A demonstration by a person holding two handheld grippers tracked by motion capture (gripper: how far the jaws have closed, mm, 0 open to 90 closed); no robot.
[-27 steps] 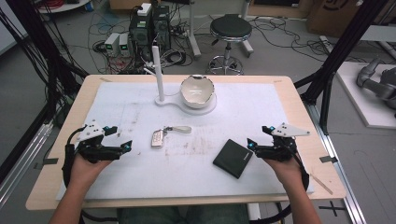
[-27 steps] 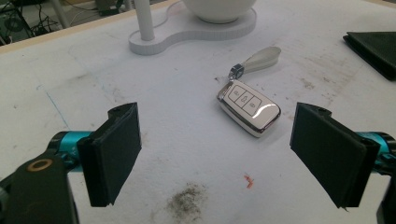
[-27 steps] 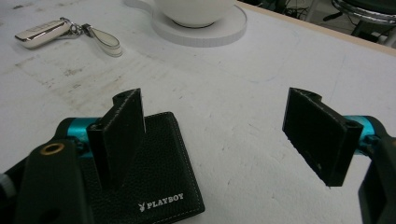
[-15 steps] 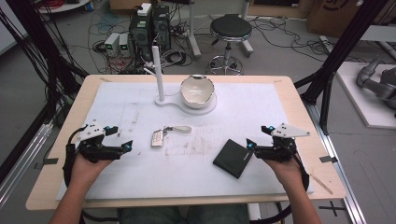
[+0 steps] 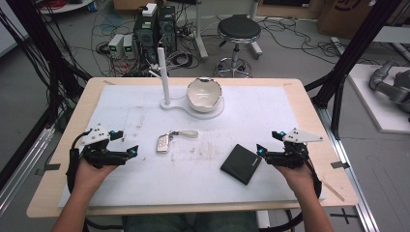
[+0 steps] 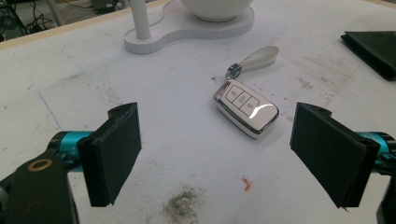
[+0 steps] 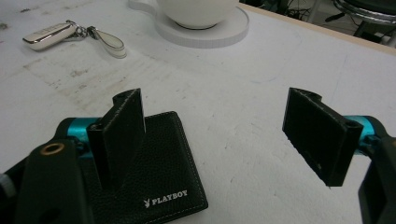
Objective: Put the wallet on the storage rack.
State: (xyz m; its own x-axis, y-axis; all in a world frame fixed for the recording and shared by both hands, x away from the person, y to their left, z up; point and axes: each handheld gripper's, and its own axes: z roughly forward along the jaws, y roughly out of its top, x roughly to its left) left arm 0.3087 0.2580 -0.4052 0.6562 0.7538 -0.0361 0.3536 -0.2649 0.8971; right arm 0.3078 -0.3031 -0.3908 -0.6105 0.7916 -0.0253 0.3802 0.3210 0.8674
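A silver car key fob (image 5: 163, 143) with a pale strap (image 5: 186, 133) lies on the white mat. My left gripper (image 5: 130, 152) rests open just left of it; in the left gripper view the key fob (image 6: 246, 108) lies flat ahead, nearer the right jaw, with nothing held by the gripper (image 6: 224, 158). A black leather wallet (image 5: 241, 163) lies at the right. My right gripper (image 5: 261, 151) is open at its right edge. In the right gripper view the wallet (image 7: 159, 186) lies under the left jaw of the gripper (image 7: 224, 135).
A white bowl (image 5: 204, 93) sits on a white stand (image 5: 175, 106) with an upright post (image 5: 164, 77) at the back middle of the table. A stool (image 5: 237, 29), computers and cables stand on the floor beyond the far edge.
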